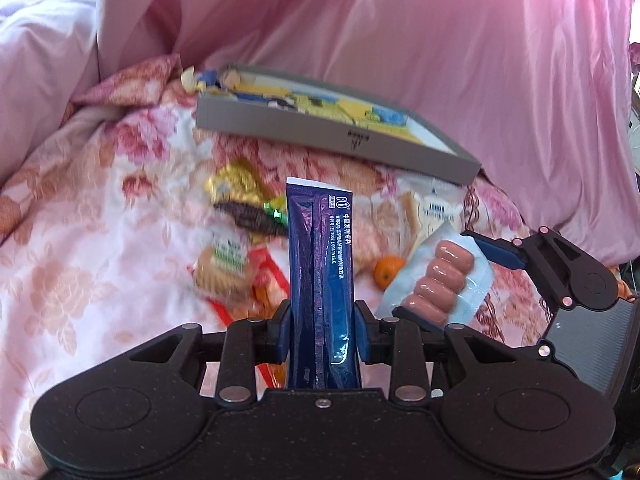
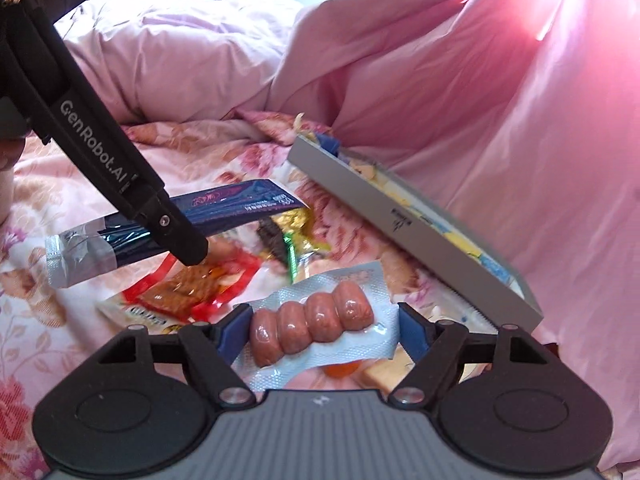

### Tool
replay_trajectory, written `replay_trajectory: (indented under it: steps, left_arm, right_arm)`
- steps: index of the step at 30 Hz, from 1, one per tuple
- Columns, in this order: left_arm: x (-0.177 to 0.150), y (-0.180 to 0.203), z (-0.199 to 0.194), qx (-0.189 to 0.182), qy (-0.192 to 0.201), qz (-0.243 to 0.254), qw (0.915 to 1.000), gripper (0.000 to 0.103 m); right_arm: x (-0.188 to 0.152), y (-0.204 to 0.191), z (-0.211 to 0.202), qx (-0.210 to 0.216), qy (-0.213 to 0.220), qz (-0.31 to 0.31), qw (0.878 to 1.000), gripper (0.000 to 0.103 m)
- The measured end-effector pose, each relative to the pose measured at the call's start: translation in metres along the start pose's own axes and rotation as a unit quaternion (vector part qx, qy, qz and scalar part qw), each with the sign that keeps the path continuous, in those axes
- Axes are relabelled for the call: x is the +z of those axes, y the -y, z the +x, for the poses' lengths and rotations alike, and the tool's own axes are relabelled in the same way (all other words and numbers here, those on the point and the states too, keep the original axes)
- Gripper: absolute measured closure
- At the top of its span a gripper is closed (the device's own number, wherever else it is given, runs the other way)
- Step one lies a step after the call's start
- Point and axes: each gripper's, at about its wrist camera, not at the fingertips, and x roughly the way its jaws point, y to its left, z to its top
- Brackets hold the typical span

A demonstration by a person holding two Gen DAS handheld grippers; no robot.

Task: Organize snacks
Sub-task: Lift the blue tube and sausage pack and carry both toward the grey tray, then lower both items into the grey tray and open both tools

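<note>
Left tongs [image 1: 322, 330] are clamped on a long blue pouch [image 1: 320, 276], right tongs [image 2: 318, 330] on the sausage pack [image 2: 316, 320] at lower center. Both are lifted off the bed [image 1: 80, 240], probably headed for the grey box [image 1: 320, 130] up top so snacks stay together.

A home bedroom: floral bedsheet [image 1: 100, 240], rumpled pink duvet [image 2: 180, 60], and pink curtain [image 1: 440, 60] behind

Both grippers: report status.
Left gripper shut on blue pouch. Right gripper shut on sausage pack. Grey box ahead, path unobstructed.
</note>
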Motion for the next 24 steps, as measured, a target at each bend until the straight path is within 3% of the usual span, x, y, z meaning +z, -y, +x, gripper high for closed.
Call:
replay_trajectory:
  steps: [8,16,24]
  left_arm:
    - [0.016,0.001,-0.001,0.006,0.041,-0.004,0.9992,0.07]
    - [0.082,0.014,0.026,0.013,0.094,-0.017,0.9953,0.07]
    - [0.154,0.03,0.084,0.031,0.107,-0.031,0.9933,0.069]
  right_arm:
    - [0.006,0.015,0.003,-0.032,0.03,0.003,0.999,0.023]
    - [0.029,0.057,0.031,-0.083,0.078,0.009,0.993,0.023]
    - [0.031,0.134,0.077,-0.103,0.082,0.119,0.984,0.023]
